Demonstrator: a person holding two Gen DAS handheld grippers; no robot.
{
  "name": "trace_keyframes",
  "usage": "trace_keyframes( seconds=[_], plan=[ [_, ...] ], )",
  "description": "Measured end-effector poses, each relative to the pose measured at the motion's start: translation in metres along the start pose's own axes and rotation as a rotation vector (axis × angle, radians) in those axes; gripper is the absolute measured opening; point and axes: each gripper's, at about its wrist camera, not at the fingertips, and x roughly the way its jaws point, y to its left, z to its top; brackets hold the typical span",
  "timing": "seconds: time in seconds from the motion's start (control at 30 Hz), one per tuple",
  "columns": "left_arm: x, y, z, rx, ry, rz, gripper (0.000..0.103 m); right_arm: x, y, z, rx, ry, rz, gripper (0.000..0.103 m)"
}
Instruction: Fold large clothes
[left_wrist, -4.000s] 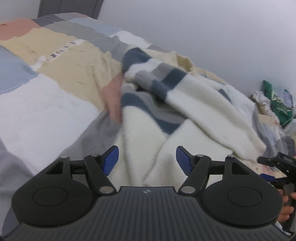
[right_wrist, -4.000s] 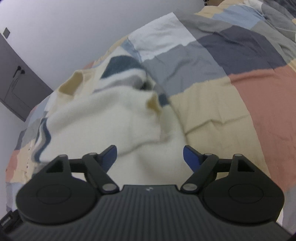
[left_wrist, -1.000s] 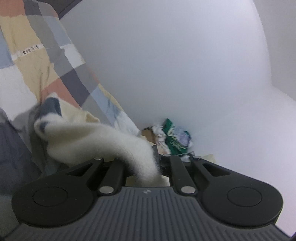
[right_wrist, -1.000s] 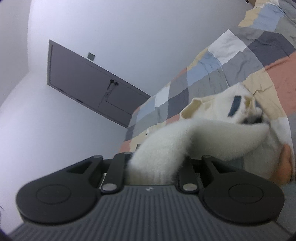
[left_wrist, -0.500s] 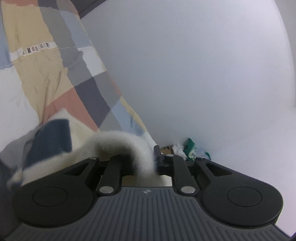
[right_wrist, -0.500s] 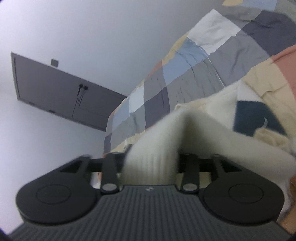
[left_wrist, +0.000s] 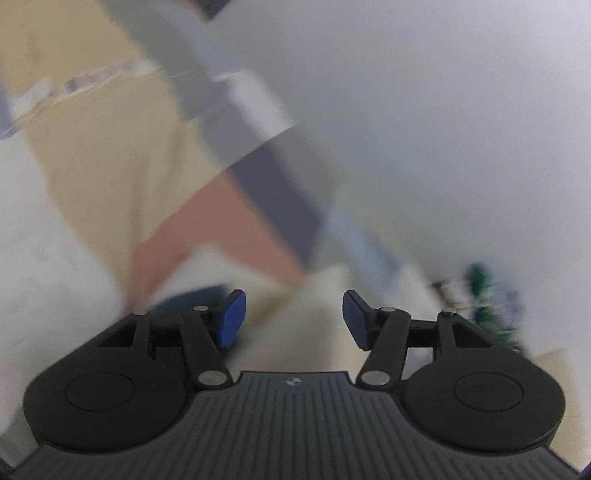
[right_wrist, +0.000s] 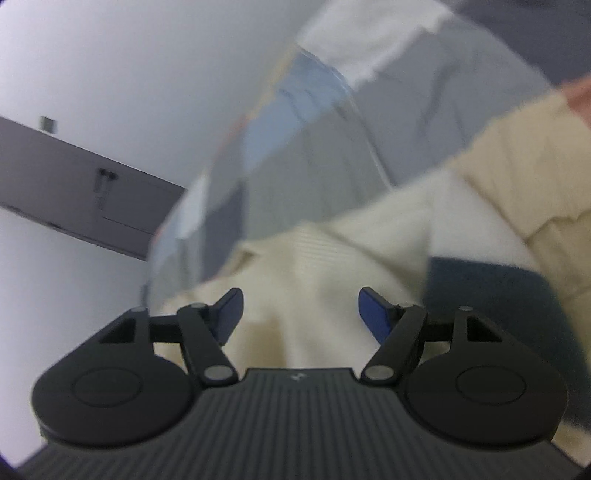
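Observation:
The cream fleece garment (right_wrist: 325, 295) with a dark blue patch (right_wrist: 487, 295) lies on the patchwork bedspread (right_wrist: 332, 147) just under my right gripper (right_wrist: 301, 315). Its jaws are opening, and the blue pads (right_wrist: 373, 317) stand apart above the cloth without pressing it. In the blurred left wrist view the same cream garment (left_wrist: 291, 328) with a blue band (left_wrist: 192, 297) lies below my left gripper (left_wrist: 293, 319). Those jaws are opening too, blue pads (left_wrist: 231, 319) spread, nothing pinched between them.
The patchwork bedspread (left_wrist: 110, 166) fills the left of the left wrist view, with a white wall (left_wrist: 443, 110) behind. A pile of clutter with a green bag (left_wrist: 484, 295) sits at the bed's far end. A grey door (right_wrist: 74, 184) is on the wall at left.
Both grippers were shut on the raised cream garment; now both have let go and stand open. Both have dropped toward the bed, and the garment lies on the bedspread.

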Motion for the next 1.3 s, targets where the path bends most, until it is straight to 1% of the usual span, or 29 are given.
trace_keyframes(
  seconds=[0.03, 0.07, 0.13, 0.23, 0.33, 0.4, 0.5, 0.6, 0.7, 0.77, 0.8, 0.83, 0.87, 0.9, 0.93, 0.97, 1.0, 1.03, 1.07, 1.1, 1.13, 1.2, 1.27, 1.3],
  plan=[
    [0.012, 0.008, 0.0, -0.014, 0.025, 0.032, 0.064, 0.01, -0.005, 0.001, 0.005, 0.016, -0.011, 0.072],
    [0.02, 0.014, -0.001, -0.02, 0.041, 0.036, 0.064, 0.019, -0.008, 0.002, -0.001, 0.027, -0.019, 0.072],
    [0.031, 0.019, 0.0, -0.019, 0.049, 0.042, 0.064, 0.03, -0.006, 0.001, -0.037, 0.04, -0.043, 0.072],
    [0.037, 0.017, 0.003, 0.008, 0.052, 0.046, 0.064, 0.035, 0.002, 0.0, -0.114, 0.035, -0.059, 0.072],
    [0.034, 0.012, 0.0, 0.043, 0.04, 0.044, 0.064, 0.033, 0.004, -0.002, -0.176, 0.03, -0.058, 0.072],
    [0.03, 0.007, -0.002, 0.07, 0.031, 0.035, 0.064, 0.032, 0.004, -0.004, -0.195, 0.028, -0.055, 0.072],
    [0.007, -0.007, -0.007, 0.149, 0.005, 0.01, 0.064, 0.027, 0.012, -0.01, -0.243, 0.015, -0.058, 0.071],
    [-0.011, -0.021, -0.012, 0.233, -0.019, -0.033, 0.064, 0.021, 0.029, -0.023, -0.37, 0.001, -0.063, 0.072],
    [-0.025, -0.029, -0.021, 0.301, -0.013, -0.09, 0.064, 0.021, 0.045, -0.039, -0.503, -0.005, -0.096, 0.072],
    [-0.025, -0.033, -0.028, 0.321, 0.016, -0.092, 0.064, 0.026, 0.055, -0.052, -0.604, 0.002, -0.138, 0.07],
    [-0.023, -0.036, -0.032, 0.339, 0.027, -0.082, 0.064, 0.027, 0.059, -0.057, -0.65, 0.001, -0.166, 0.07],
    [-0.021, -0.038, -0.036, 0.361, 0.033, -0.063, 0.064, 0.03, 0.063, -0.062, -0.689, -0.005, -0.194, 0.066],
    [-0.017, -0.041, -0.04, 0.389, 0.036, -0.029, 0.063, 0.031, 0.064, -0.067, -0.718, -0.014, -0.216, 0.056],
    [-0.015, -0.044, -0.044, 0.412, 0.037, -0.002, 0.062, 0.032, 0.064, -0.07, -0.741, -0.026, -0.252, 0.05],
    [-0.011, -0.046, -0.047, 0.433, 0.039, 0.025, 0.062, 0.033, 0.064, -0.072, -0.752, -0.037, -0.283, 0.04],
    [-0.007, -0.046, -0.05, 0.444, 0.041, 0.044, 0.059, 0.033, 0.063, -0.072, -0.756, -0.047, -0.295, 0.031],
    [-0.005, -0.047, -0.053, 0.454, 0.041, 0.055, 0.044, 0.033, 0.062, -0.071, -0.756, -0.058, -0.298, 0.026],
    [-0.003, -0.048, -0.054, 0.463, 0.041, 0.074, 0.031, 0.031, 0.061, -0.069, -0.753, -0.072, -0.3, 0.015],
    [-0.002, -0.047, -0.054, 0.462, 0.026, 0.104, 0.021, 0.028, 0.061, -0.068, -0.749, -0.086, -0.301, 0.014],
    [-0.002, -0.045, -0.051, 0.451, 0.008, 0.131, 0.016, 0.024, 0.061, -0.065, -0.748, -0.106, -0.295, 0.013],
    [-0.005, -0.044, -0.048, 0.437, -0.01, 0.149, 0.013, 0.019, 0.061, -0.065, -0.749, -0.133, -0.304, 0.013],
    [-0.019, -0.039, -0.042, 0.396, -0.067, 0.153, 0.012, 0.01, 0.066, -0.062, -0.769, -0.205, -0.333, 0.012],
    [-0.038, -0.034, -0.036, 0.354, -0.122, 0.129, 0.012, -0.008, 0.068, -0.054, -0.743, -0.271, -0.312, 0.012],
    [-0.047, -0.031, -0.033, 0.332, -0.141, 0.106, 0.011, -0.02, 0.068, -0.048, -0.715, -0.294, -0.283, 0.012]
  ],
)
